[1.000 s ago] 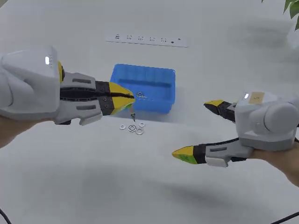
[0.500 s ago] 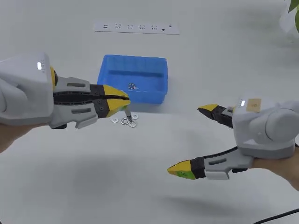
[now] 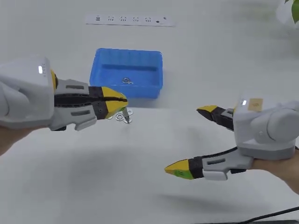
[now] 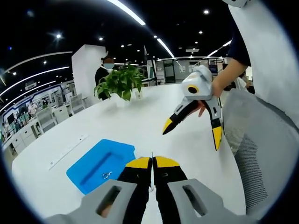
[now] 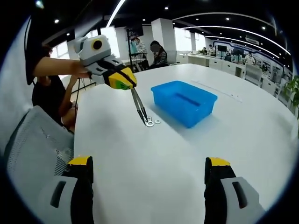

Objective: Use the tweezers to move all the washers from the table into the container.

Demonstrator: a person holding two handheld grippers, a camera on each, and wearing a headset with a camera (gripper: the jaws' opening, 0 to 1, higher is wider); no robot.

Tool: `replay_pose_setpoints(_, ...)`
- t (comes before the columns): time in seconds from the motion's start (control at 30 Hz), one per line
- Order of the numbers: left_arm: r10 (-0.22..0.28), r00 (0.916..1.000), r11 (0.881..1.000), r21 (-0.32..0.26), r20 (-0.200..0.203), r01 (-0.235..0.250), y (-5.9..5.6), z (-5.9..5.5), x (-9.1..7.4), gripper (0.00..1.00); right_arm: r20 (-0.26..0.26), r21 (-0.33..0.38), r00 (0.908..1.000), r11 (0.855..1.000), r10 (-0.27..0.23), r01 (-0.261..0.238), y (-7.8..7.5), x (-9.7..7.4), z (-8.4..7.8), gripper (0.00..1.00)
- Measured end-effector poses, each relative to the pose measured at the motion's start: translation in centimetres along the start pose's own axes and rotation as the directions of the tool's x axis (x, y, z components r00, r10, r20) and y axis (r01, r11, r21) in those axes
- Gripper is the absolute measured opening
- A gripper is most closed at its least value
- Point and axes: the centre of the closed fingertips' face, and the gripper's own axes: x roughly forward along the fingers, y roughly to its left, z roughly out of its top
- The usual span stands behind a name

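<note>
Several small metal washers (image 3: 122, 116) lie on the white table just in front of the blue container (image 3: 128, 72), which holds a washer (image 3: 126, 81) or two. My left gripper (image 3: 125, 99) is shut on thin metal tweezers (image 3: 126, 116), whose tip is down among the loose washers. The right gripper view shows those tweezers (image 5: 139, 106) slanting from the left gripper (image 5: 122, 79) down to the washers (image 5: 152, 122) beside the container (image 5: 184, 100). My right gripper (image 3: 189, 140) hovers open and holds nothing, off to the right of the washers.
A white power strip (image 3: 128, 20) lies behind the container. Green plant leaves (image 3: 293, 10) reach in at the top right corner. The left gripper view shows a potted plant (image 4: 121, 81) and a person standing behind the table.
The tweezers' tip has come down from just above the loose washers to among them. The head camera has shifted, so the container sits higher in the picture. The right gripper stays open.
</note>
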Motion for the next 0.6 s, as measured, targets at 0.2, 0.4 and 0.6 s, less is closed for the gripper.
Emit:
replay_pose_setpoints(0.2, 0.001, 1.0, 1.0, 0.001, -0.001, -0.001, 0.21, -0.13, 0.15, 0.05, -0.004, 0.008, 0.9999, 1.0, 0.01, -0.01, 0.37, 0.17, -0.08, 1.0)
replay_pose_setpoints(0.4, -0.011, 0.9997, 1.0, 0.003, -0.023, 0.011, 0.16, -0.74, 0.12, 0.05, 0.001, 0.016, 1.0, 1.0, 0.009, -0.009, 0.42, 0.29, 0.17, 1.0)
replay_pose_setpoints(0.6, -0.007, 0.9997, 1.0, -0.02, -0.022, 0.006, 0.32, -0.69, -0.16, 0.05, 0.007, 0.018, 0.9999, 1.0, 0.012, -0.012, 0.41, 0.55, 0.5, 1.0)
